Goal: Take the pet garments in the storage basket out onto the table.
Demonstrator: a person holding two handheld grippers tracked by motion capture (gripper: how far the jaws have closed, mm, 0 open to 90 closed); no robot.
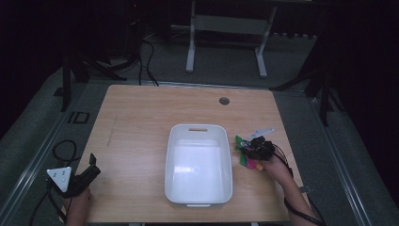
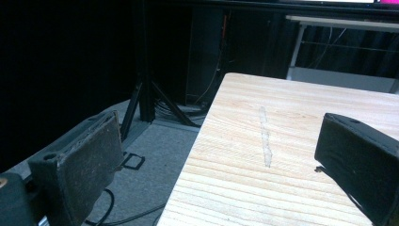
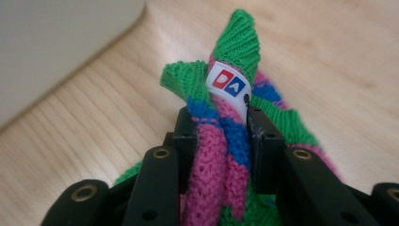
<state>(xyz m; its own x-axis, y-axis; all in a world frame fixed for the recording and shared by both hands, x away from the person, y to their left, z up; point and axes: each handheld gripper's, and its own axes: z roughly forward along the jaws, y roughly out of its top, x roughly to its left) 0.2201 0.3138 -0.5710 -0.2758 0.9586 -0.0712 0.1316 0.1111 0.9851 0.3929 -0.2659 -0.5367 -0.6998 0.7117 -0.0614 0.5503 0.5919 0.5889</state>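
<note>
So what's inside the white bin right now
Nothing visible: the white bin shows a bare bottom. The knitted sock sits outside it, clamped in the right hand-held gripper.

Knitted cloth [image 3: 226, 141]: stripes of green, pink and blue, with a white label [image 3: 227, 84] bearing red and blue squares lettered in white. Bin [image 1: 199, 195]: plain white. Worktop [image 1: 136, 117]: pale wood grain. Right hand-held gripper [image 3: 221, 127] and left hand-held gripper [image 2: 226, 155]: black.

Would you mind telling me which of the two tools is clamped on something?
The right tool, beside the white bin, is shut on the striped knitted cloth; the left tool stands open over the table's edge.
</note>
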